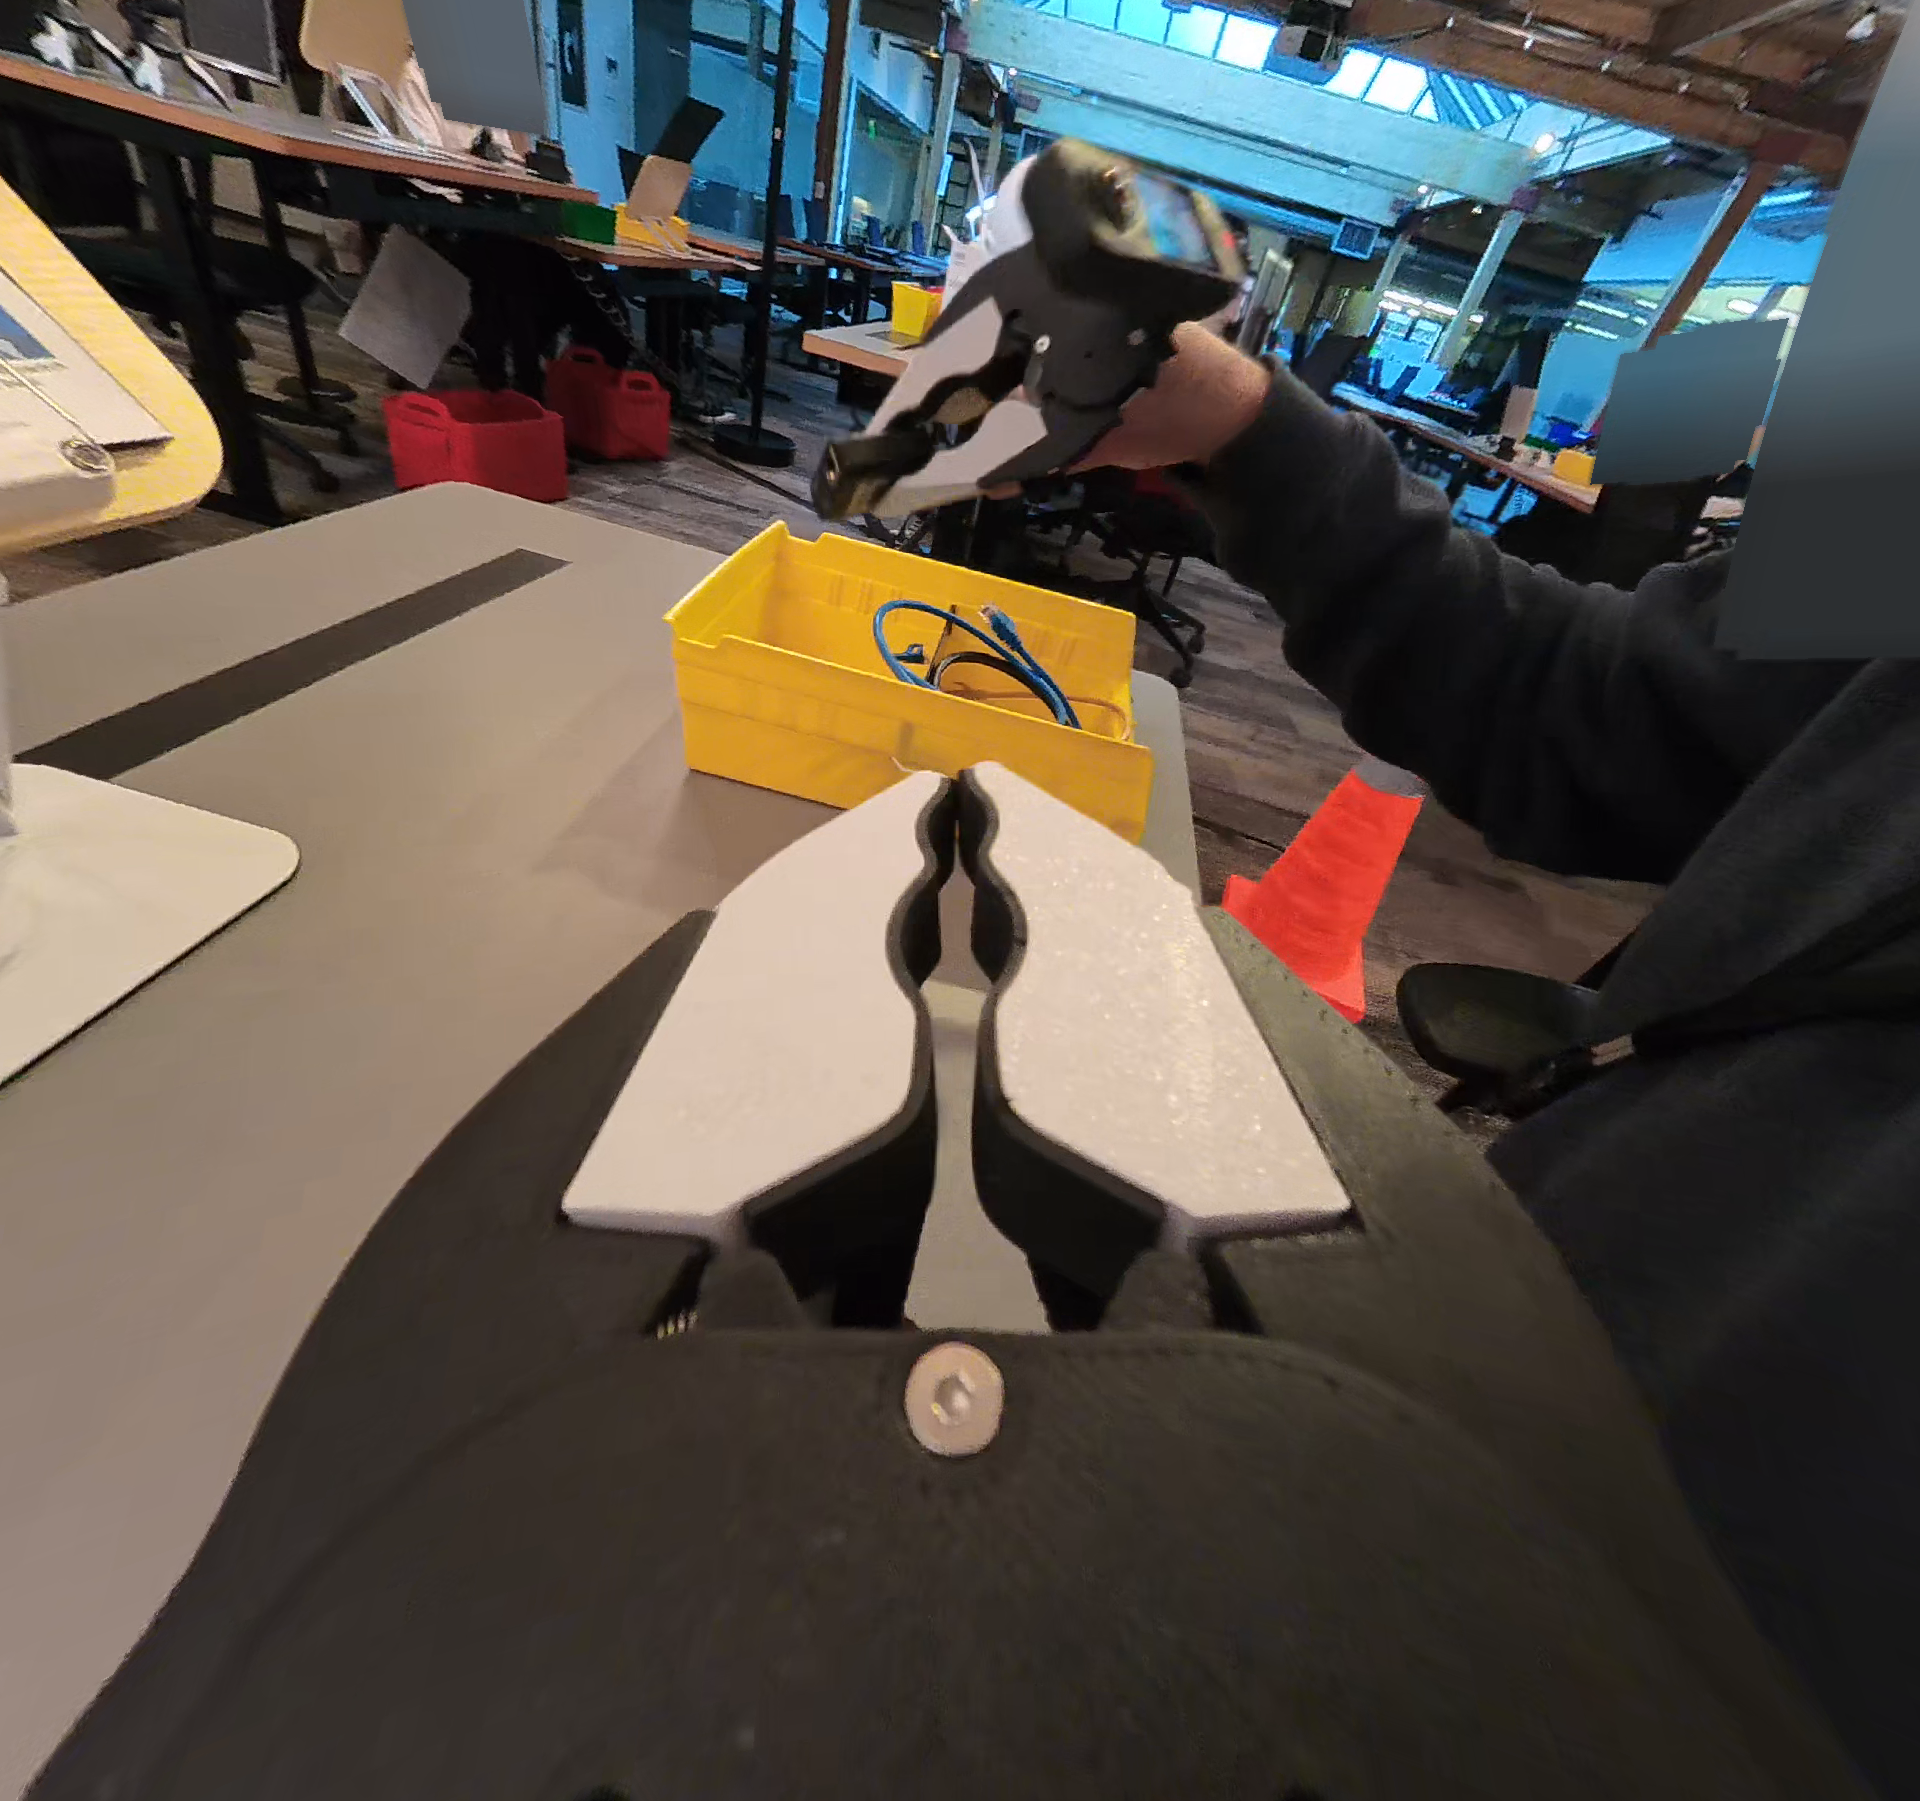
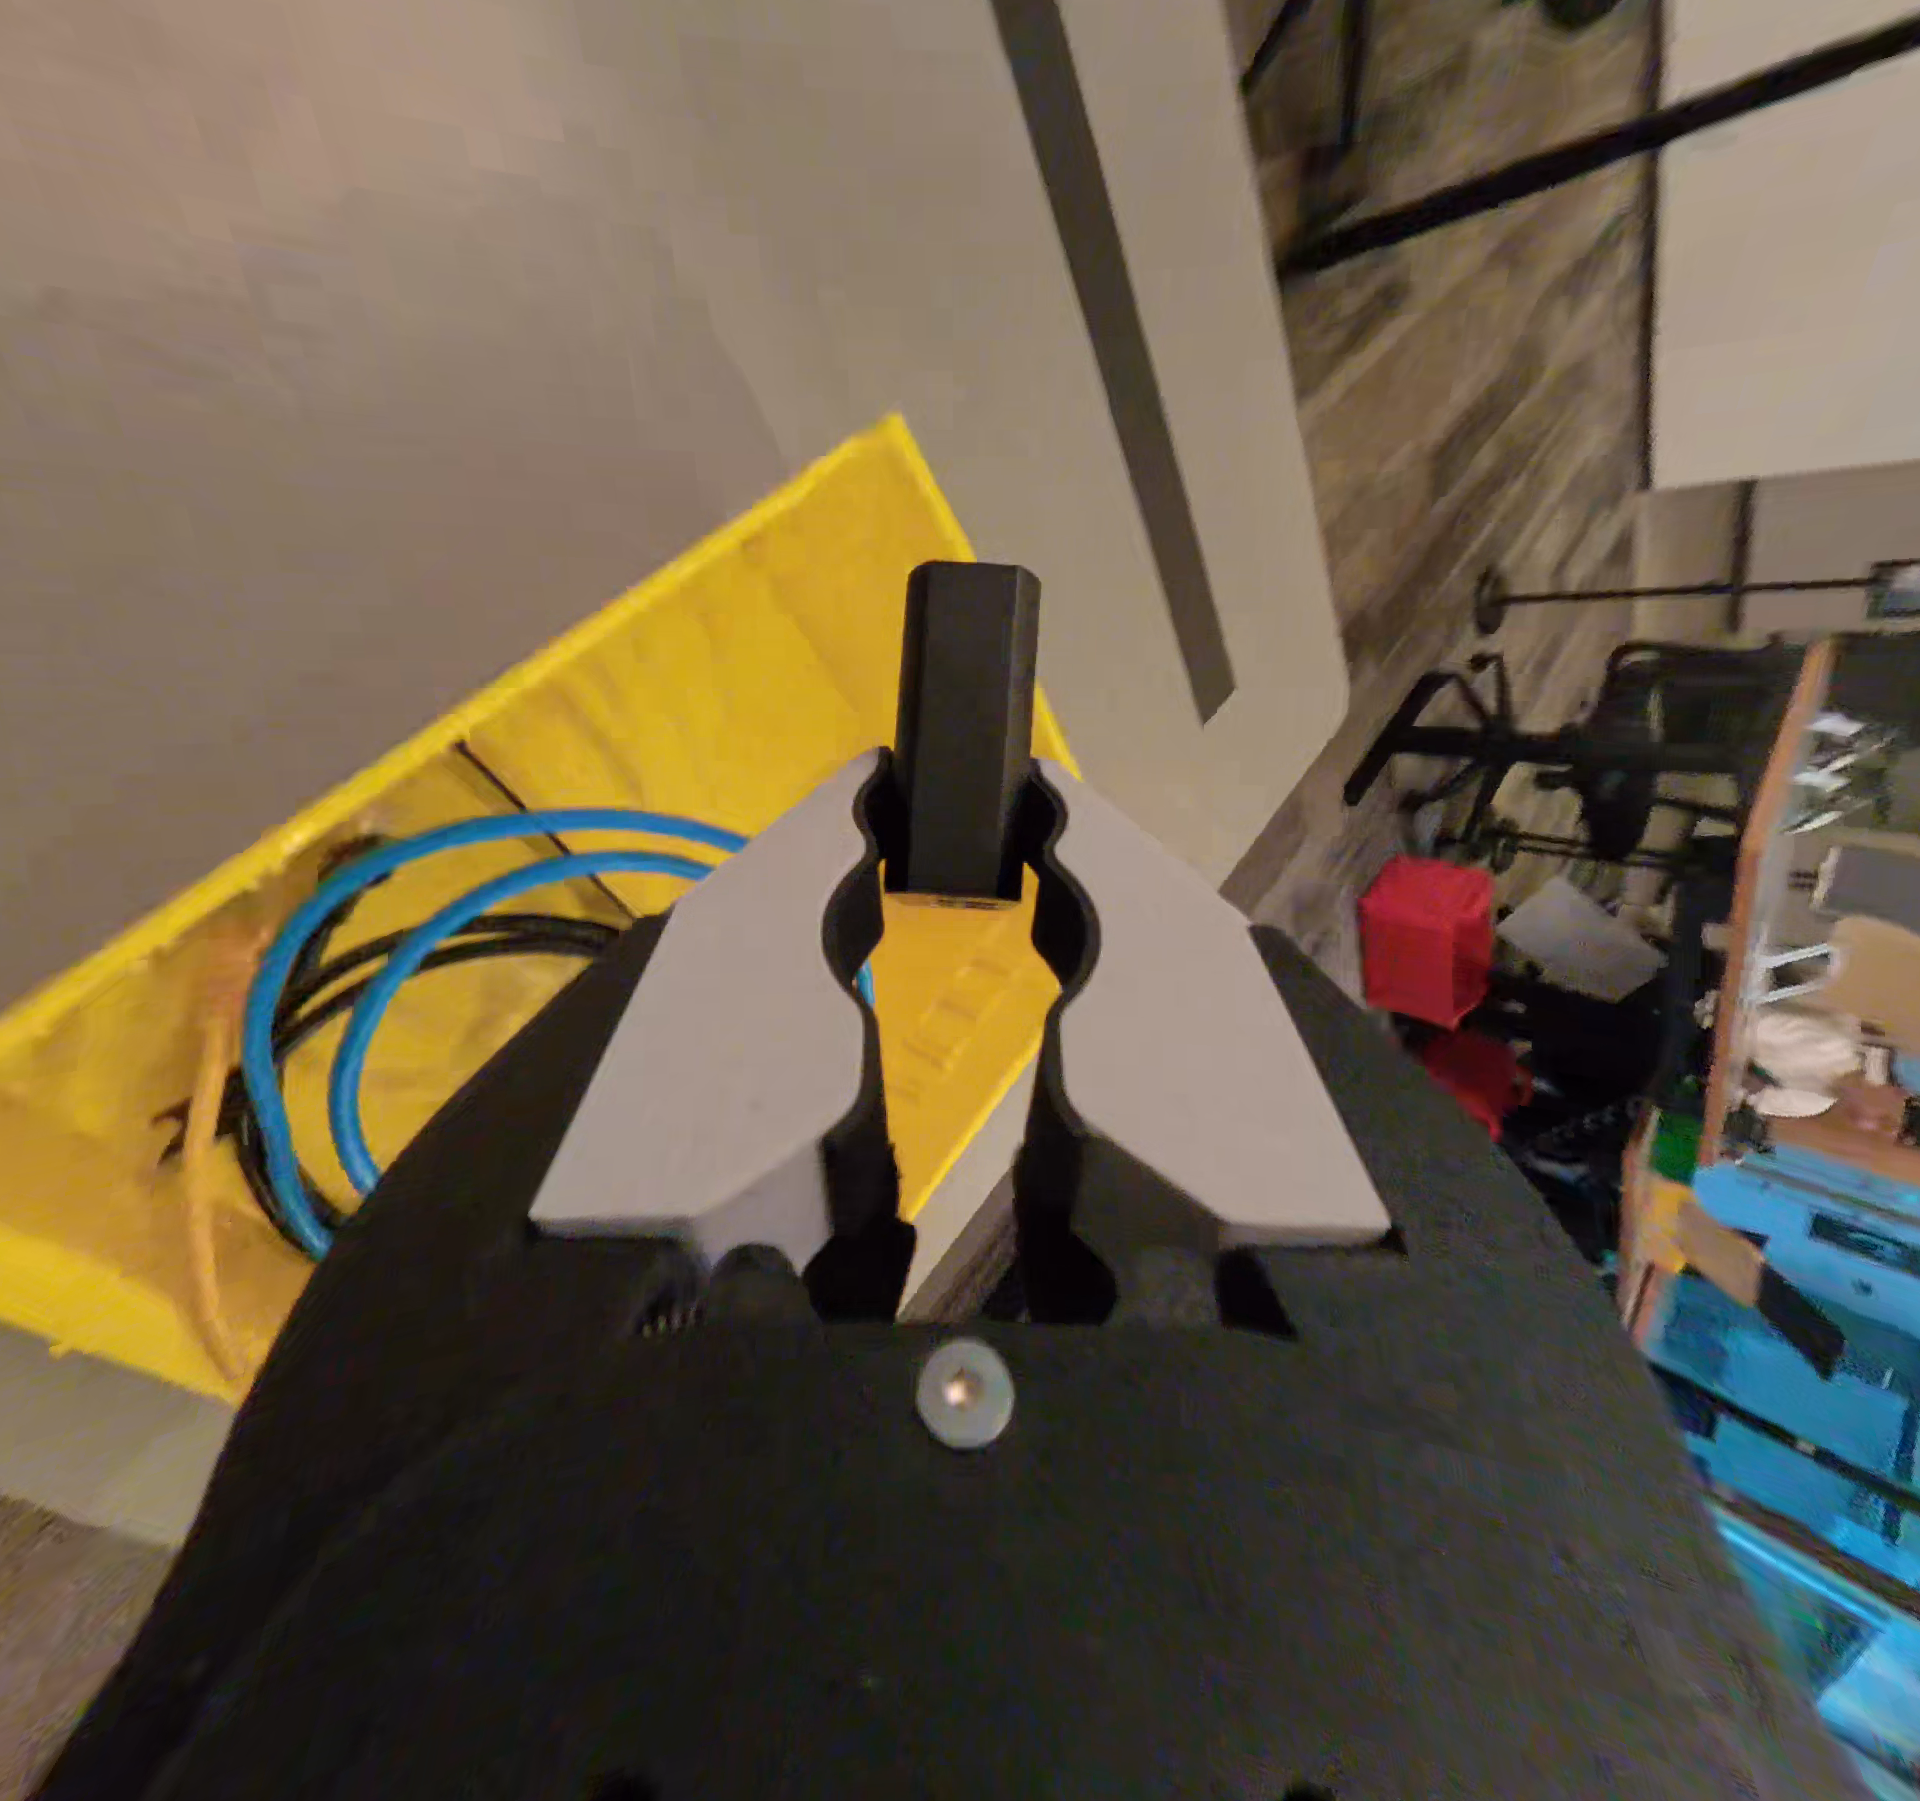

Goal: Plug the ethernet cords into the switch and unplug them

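Note:
My left gripper (image 1: 956, 785) is shut and empty, low over the grey table (image 1: 468, 868), just in front of a yellow bin (image 1: 831, 723). The bin holds coiled blue ethernet cords (image 1: 977, 650). My right gripper (image 1: 883, 473) is raised above the bin's far side, shut on a small black box-shaped switch (image 1: 847, 484). In the right wrist view the right gripper (image 2: 961, 785) clamps the switch (image 2: 966, 691) at its near end, over the bin (image 2: 727, 671). Blue cords (image 2: 468, 837), black cords (image 2: 499, 941) and an orange-yellow cord (image 2: 213, 1076) lie inside.
A white monitor-stand base (image 1: 104, 899) sits on the table at the left. An orange cone (image 1: 1330, 878) stands on the floor past the table's right edge, near a black chair armrest (image 1: 1486, 1013). Red bins (image 1: 478, 442) sit on the floor beyond. The left gripper's tips are roughly 35 cm from the right gripper's.

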{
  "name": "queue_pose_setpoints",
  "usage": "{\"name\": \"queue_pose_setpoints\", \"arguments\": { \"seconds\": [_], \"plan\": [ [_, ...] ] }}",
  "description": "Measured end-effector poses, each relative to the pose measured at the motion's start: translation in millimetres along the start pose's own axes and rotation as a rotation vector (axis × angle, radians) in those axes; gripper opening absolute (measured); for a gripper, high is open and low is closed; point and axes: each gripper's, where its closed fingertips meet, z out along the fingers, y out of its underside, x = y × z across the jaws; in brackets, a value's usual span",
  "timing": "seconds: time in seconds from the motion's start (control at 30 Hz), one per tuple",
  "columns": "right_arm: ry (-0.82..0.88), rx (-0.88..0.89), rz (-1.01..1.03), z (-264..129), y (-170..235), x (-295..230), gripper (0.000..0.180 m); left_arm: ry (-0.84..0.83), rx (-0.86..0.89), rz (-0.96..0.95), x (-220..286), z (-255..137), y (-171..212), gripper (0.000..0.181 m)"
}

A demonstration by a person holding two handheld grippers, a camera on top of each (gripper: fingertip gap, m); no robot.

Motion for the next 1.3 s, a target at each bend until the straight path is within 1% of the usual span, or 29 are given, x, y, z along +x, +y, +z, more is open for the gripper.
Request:
{"name": "queue_pose_setpoints", "arguments": {
  "seconds": [0.03,0.17,0.3,0.4,0.5,0.57,0.63,0.7,0.83,0.93,1.0,1.03,1.07,1.13,1.2,1.23,1.3],
  "plan": [
    [-0.044,-0.044,0.012,12.3,14.4,-1.8,0.022,-0.004,-0.003,0.005,-0.8,-0.5,-0.2,0.0],
    [-0.15,-0.188,0.036,56.0,52.4,-10.4,0.022,-0.007,-0.01,0.009,-2.6,-0.2,1.6,0.0],
    [-0.231,-0.279,0.035,87.9,66.9,-21.7,0.022,-0.004,-0.019,-0.008,-5.1,1.5,7.1,0.0],
    [-0.243,-0.364,0.021,102.1,78.7,-22.1,0.022,-0.005,-0.024,-0.011,-6.8,1.3,9.1,0.0],
    [-0.292,-0.396,0.051,112.8,81.9,-28.7,0.023,-0.006,-0.024,-0.018,-8.9,0.7,10.1,0.0],
    [-0.318,-0.401,0.058,117.9,80.9,-33.7,0.021,-0.005,-0.025,-0.024,-10.2,0.6,11.1,0.0],
    [-0.366,-0.397,0.067,116.6,78.2,-39.7,0.023,-0.005,-0.027,-0.028,-10.8,0.2,12.1,0.0],
    [-0.362,-0.389,0.083,112.3,75.7,-35.1,0.025,-0.006,-0.03,-0.027,-11.1,-0.3,12.4,0.0],
    [-0.353,-0.32,0.126,95.9,65.8,-23.5,0.027,-0.006,-0.027,-0.028,-12.0,-1.1,11.2,0.0],
    [-0.392,-0.299,0.125,80.5,65.7,-24.6,0.029,-0.003,-0.028,-0.031,-11.7,-0.7,11.9,0.0],
    [-0.439,-0.291,0.076,72.8,69.9,-30.7,0.04,-0.001,-0.032,-0.029,-10.7,0.1,12.6,0.0],
    [-0.444,-0.265,0.067,69.5,68.6,-30.5,0.041,0.001,-0.035,-0.026,-10.0,0.4,13.0,0.0],
    [-0.49,-0.239,0.073,62.7,66.6,-35.4,0.04,0.004,-0.038,-0.023,-9.1,0.4,13.3,0.0],
    [-0.578,-0.18,0.067,51.0,62.5,-45.1,0.045,0.006,-0.038,-0.02,-8.1,0.4,12.8,0.0],
    [-0.63,-0.19,0.053,46.7,68.0,-51.0,0.056,0.009,-0.039,-0.02,-8.1,0.8,12.7,0.0],
    [-0.629,-0.193,0.042,46.5,70.5,-50.8,0.057,0.01,-0.04,-0.02,-8.3,1.0,13.1,0.0],
    [-0.685,-0.184,0.036,40.2,71.0,-58.8,0.06,0.012,-0.041,-0.023,-8.5,1.4,14.3,0.0]
  ]
}}
